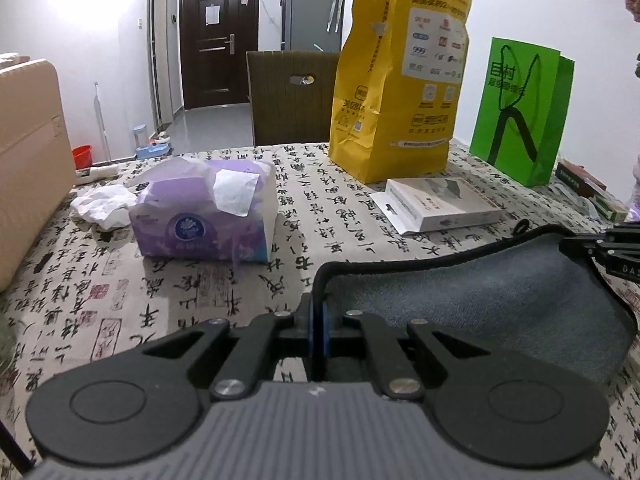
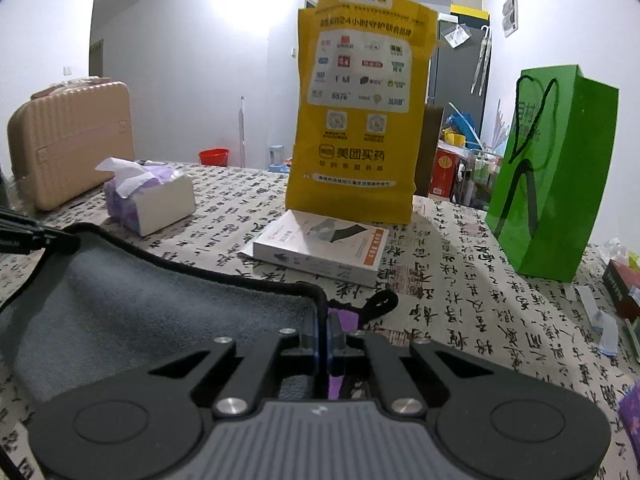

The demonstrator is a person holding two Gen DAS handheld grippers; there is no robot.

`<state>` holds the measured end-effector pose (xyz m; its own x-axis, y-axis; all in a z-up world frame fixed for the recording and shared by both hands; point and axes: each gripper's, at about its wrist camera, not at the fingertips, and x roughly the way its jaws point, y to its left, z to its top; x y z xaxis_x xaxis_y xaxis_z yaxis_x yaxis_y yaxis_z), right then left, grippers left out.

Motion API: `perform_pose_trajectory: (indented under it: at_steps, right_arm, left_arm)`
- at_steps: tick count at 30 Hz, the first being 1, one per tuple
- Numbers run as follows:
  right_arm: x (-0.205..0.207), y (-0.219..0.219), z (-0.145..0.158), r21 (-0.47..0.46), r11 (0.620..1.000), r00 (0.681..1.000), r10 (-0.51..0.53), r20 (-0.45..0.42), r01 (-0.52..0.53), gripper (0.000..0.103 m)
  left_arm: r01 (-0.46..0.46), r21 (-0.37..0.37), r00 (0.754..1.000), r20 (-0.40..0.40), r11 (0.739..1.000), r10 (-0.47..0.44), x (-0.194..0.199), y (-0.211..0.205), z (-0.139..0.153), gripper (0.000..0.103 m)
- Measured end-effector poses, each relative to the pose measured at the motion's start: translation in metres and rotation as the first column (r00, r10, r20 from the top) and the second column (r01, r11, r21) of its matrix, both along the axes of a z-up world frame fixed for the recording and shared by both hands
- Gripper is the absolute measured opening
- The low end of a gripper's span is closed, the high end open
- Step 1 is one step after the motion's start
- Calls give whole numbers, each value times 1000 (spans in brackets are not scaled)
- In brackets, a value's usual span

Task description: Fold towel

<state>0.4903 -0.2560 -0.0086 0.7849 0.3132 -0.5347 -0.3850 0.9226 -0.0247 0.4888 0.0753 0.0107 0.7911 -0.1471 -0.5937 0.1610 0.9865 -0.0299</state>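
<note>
A grey towel (image 1: pixel 480 300) with black piping hangs stretched between my two grippers above the table. My left gripper (image 1: pixel 319 312) is shut on its left corner. My right gripper (image 2: pixel 325 326) is shut on the other corner, where a purple tag and a black hanging loop (image 2: pixel 380 302) stick out. The towel (image 2: pixel 140 304) sags to the left in the right wrist view. The right gripper's tips show at the right edge of the left wrist view (image 1: pixel 600 248); the left gripper shows at the left edge of the right wrist view (image 2: pixel 36 236).
The table wears a calligraphy-print cloth (image 1: pixel 120 300). On it stand a purple tissue box (image 1: pixel 208 216), a crumpled tissue (image 1: pixel 104 204), a tall yellow paper bag (image 1: pixel 396 92), a white flat box (image 1: pixel 440 204) and a green gift bag (image 1: pixel 524 112). A beige suitcase (image 2: pixel 68 140) sits at the left.
</note>
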Motion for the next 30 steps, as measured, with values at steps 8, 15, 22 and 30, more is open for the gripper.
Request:
perform_pose_trajectory:
  at_steps: [8, 15, 22, 30]
  right_arm:
    - [27, 2, -14, -4, 1000, 1000, -14, -26, 14, 3]
    - [39, -2, -31, -17, 998, 996, -56, -62, 55, 9]
    - [35, -9, -26, 11, 997, 996, -75, -47, 75, 16]
    - [17, -12, -10, 2, 998, 997, -64, -43, 65, 41]
  left_arm:
    - [4, -1, 1000, -27, 1000, -4, 29, 1, -11, 5]
    - [-29, 16, 998, -54, 999, 30, 36, 6, -24, 12]
    - [-35, 25, 999, -36, 999, 36, 21, 11, -18, 54]
    - [-25, 19, 999, -37, 1000, 26, -5, 4, -8, 82]
